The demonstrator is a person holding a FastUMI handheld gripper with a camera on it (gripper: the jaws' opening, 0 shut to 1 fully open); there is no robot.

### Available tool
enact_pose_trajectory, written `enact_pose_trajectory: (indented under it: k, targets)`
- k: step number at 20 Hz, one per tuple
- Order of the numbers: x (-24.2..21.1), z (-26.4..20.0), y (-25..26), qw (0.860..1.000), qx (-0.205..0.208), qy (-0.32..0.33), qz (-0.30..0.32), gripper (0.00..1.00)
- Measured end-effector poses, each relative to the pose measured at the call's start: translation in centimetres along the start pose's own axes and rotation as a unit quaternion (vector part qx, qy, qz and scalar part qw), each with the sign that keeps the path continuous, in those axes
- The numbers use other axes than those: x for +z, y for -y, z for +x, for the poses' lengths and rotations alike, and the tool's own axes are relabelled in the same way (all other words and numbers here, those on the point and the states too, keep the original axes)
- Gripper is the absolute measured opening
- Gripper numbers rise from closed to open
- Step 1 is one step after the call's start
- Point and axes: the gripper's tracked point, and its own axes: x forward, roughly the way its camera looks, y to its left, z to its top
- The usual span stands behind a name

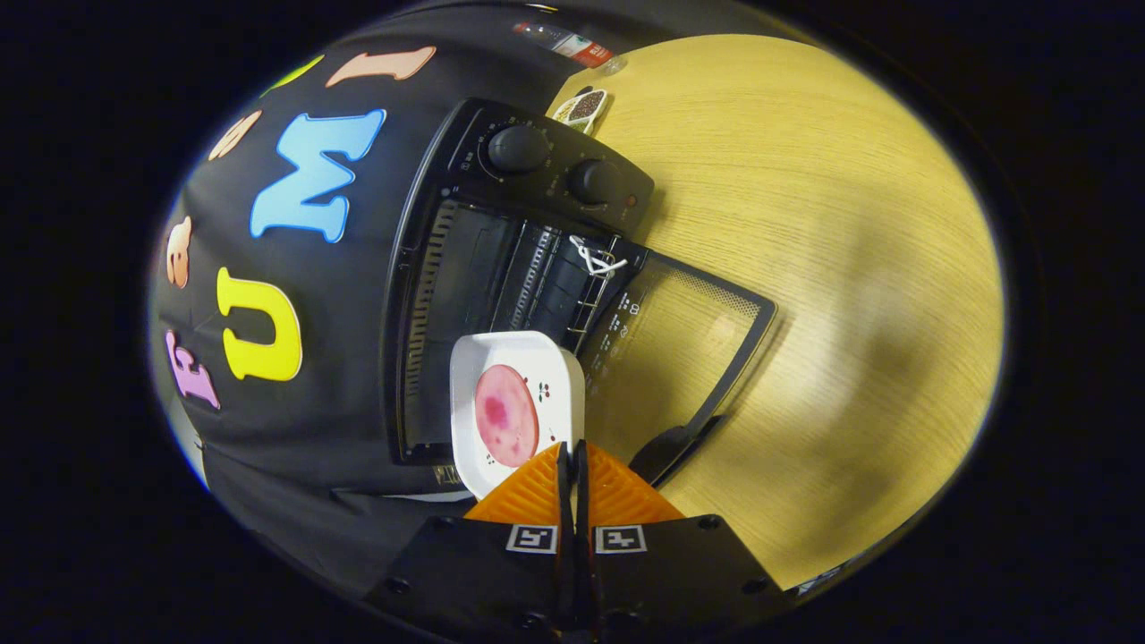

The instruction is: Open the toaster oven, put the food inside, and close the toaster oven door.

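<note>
Toaster oven (pixel 501 224) black, door (pixel 689 340) open, fingers (pixel 572 465) pinched on white plate (pixel 514 358) rim, pink slice (pixel 506 416).

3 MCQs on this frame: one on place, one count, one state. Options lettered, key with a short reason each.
1. Where is the white plate with the pink slice of food?
A. On the wooden table beyond the door
B. Just ahead of the fingers, at the toaster oven's mouth
C. On top of the oven

2. How many round knobs are on the oven's control panel?
A. One
B. Two
C. Four

3. What state is the toaster oven door in?
A. Shut
B. Open, folded down toward the table
C. Removed

Key:
1 B: the plate's rim sits at the tips of the gripper, whose fingers are closed together on it, in front of the open cavity.
2 B: two dark knobs sit side by side.
3 B: the glass door lies away from the cavity and the rack inside shows.
</note>
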Motion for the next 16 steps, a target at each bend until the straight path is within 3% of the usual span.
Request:
enact_pose_trajectory:
  k: [10,16]
  targets:
    - [1.6,4.7,-2.5,0.990,0.009,0.076,0.118,0.02]
    - [3.1,8.0,-3.6,0.981,0.010,0.119,0.151,0.02]
